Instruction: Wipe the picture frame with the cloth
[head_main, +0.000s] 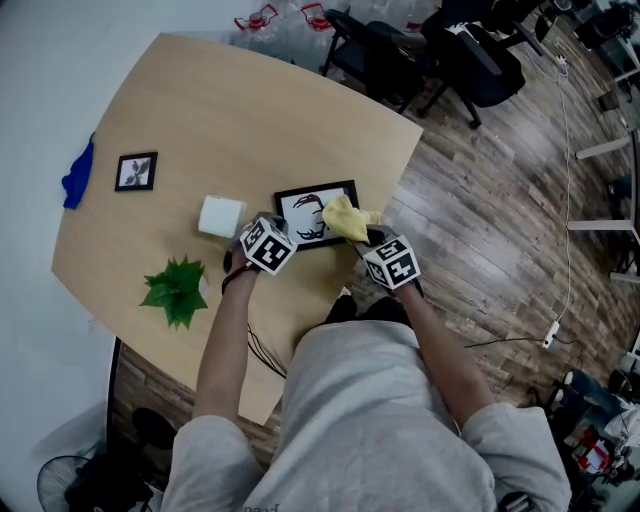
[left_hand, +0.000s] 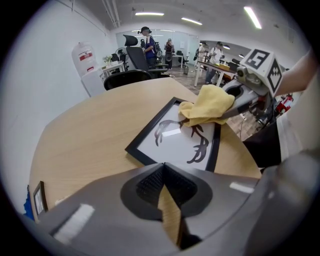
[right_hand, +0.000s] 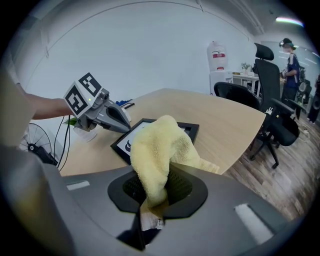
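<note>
A black picture frame (head_main: 303, 206) with an antler drawing lies flat near the wooden table's (head_main: 250, 110) front edge. My right gripper (head_main: 366, 238) is shut on a yellow cloth (head_main: 343, 216), which rests bunched on the frame's right part. In the right gripper view the cloth (right_hand: 160, 145) rises from between the jaws and hides much of the frame (right_hand: 193, 129). My left gripper (head_main: 284, 232) is shut and holds nothing; its tip sits at the frame's near left corner. The left gripper view shows the frame (left_hand: 175, 145) just beyond the closed jaws, with the cloth (left_hand: 207, 104) on its far end.
A small black frame (head_main: 135, 171) and a blue cloth (head_main: 77, 176) lie at the table's left. A white cup (head_main: 220, 216) and a green plant (head_main: 177, 288) stand left of my left gripper. Black office chairs (head_main: 420, 50) stand past the far edge.
</note>
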